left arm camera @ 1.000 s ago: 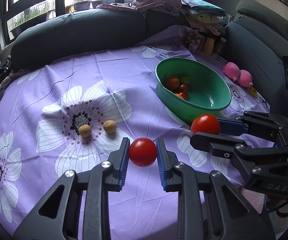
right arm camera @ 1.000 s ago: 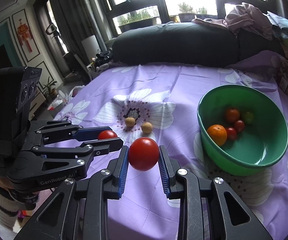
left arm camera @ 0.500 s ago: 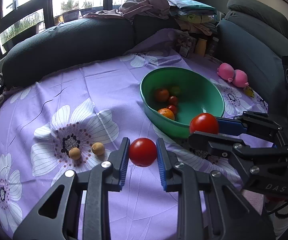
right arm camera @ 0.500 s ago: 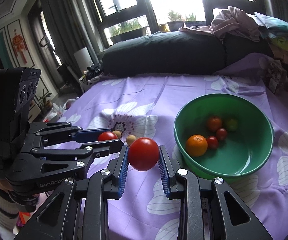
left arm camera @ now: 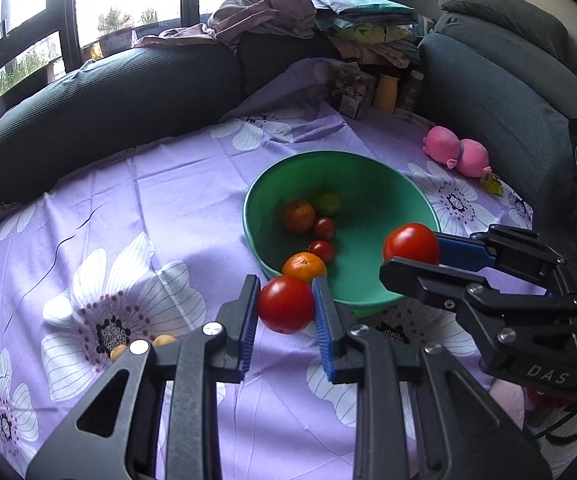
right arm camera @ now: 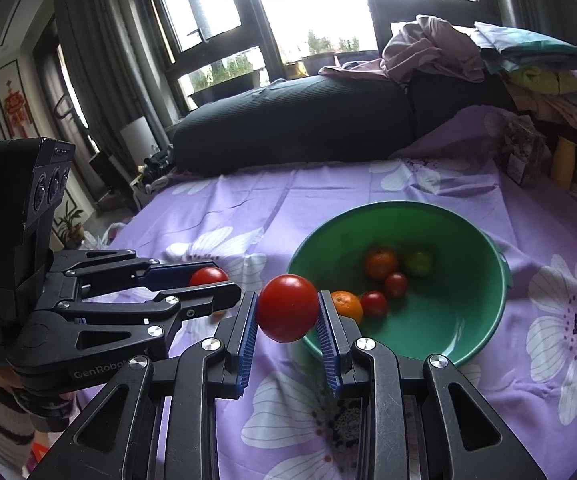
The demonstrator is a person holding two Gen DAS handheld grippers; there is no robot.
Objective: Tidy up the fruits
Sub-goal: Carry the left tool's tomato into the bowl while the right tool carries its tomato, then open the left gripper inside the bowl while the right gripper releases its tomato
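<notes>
1. Two tomatoes are up off the desk, one per gripper. Nearest in the left wrist view, the left gripper has its jaws clenched on a red tomato, which hangs just short of the near rim of the green bowl.
2. Beside it, the right gripper grasps a second tomato between its blue pads; in the left view this fruit sits over the bowl's right rim.
3. Inside the bowl lie an orange against the near wall, small red fruits, a darker orange one and a green one further in.
4. Two small tan fruits rest on the purple flowered cloth to the left, half hidden behind the left gripper — judged to be left for later.
5. Beyond the bowl sit a pink plush toy, then dark sofa cushions and heaped laundry.
6. Risks, as I judge them: letting go too soon would drop the left tomato outside the rim and let it roll across the cloth; releasing from too high could bruise it on the orange; the two grippers are close together and could knock each other — or tip the light bowl — when converging over it.
</notes>
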